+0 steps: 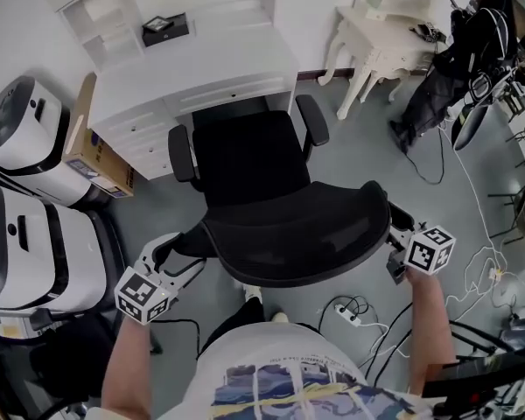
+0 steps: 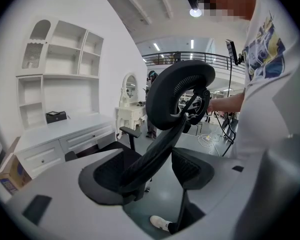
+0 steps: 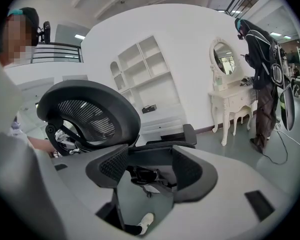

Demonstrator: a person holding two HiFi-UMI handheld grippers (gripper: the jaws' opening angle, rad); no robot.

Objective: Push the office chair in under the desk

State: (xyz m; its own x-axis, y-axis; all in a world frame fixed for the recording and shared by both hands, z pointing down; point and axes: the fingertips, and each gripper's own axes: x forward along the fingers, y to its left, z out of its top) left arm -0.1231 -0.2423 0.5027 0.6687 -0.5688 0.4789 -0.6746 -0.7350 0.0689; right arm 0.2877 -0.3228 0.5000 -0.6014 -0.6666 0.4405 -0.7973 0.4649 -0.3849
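**Office chair [image 1: 249, 160] facing the white desk [image 1: 149, 129], a gripper at each side of its backrest [image 1: 297, 234]**

The front edge of the seat is at the desk's knee opening, while the armrests and backrest stand out over the grey floor. The left gripper [image 1: 179, 261] is at the left edge of the backrest. Its jaws are wide apart, and that edge runs up between them. The right gripper [image 1: 395, 250] is at the right edge, its jaws also wide apart. In the right gripper view the backrest lies just to their left, and between them show only the chair's underside and a white shoe. A small black box [image 1: 164, 29] sits on the desk's surface [image 1: 219, 59], and a cardboard box [image 1: 96, 151] leans beside the desk.
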